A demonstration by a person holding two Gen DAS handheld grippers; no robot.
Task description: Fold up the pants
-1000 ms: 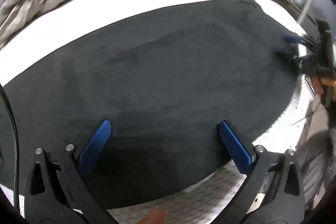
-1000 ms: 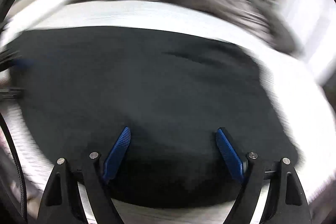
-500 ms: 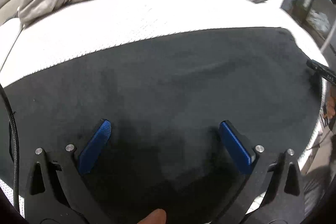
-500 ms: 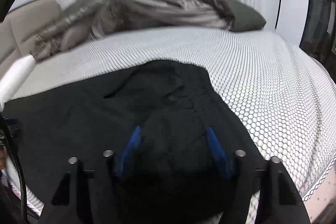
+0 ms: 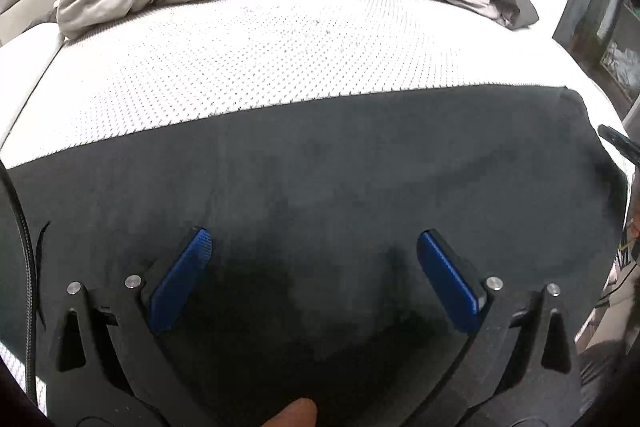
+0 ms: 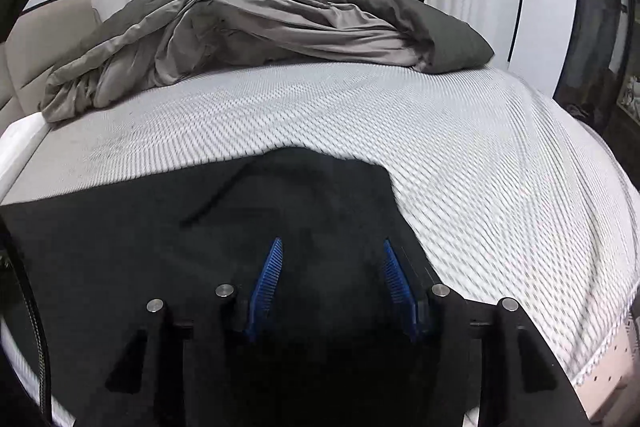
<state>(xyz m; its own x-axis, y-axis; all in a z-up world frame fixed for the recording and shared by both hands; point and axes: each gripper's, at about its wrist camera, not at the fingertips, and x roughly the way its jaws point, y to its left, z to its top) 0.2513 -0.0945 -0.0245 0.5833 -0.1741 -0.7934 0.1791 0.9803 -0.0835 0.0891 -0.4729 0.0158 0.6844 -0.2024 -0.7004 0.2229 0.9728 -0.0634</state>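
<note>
**Black pants flat on the bed, both tongs over them**

The black pants (image 5: 320, 187) lie spread on the white mattress (image 5: 260, 59) of the bed, along its near edge. In my left view the far edge of the cloth runs almost straight across, and the cloth reaches to the right until a corner near the side of the mattress. In my right view the pants (image 6: 160, 247) end in a rounded hump, and a dark fold line crosses the cloth to the left of it.

My left tongs (image 5: 314, 253) are wide open over the pants, with nothing between the blue pads (image 5: 180, 279). I cannot tell if the pads touch the cloth.

My right tongs (image 6: 332, 267) are also open, but the gap is narrower. The two blue pads (image 6: 266, 283) stand over the black cloth close to its right edge, and they hold nothing.

Behind the pants, at the far part of the bed, a grey duvet (image 6: 248, 27) lies crumpled in a heap. A black cable (image 5: 24, 247) hangs at the left border of my left view.
</note>
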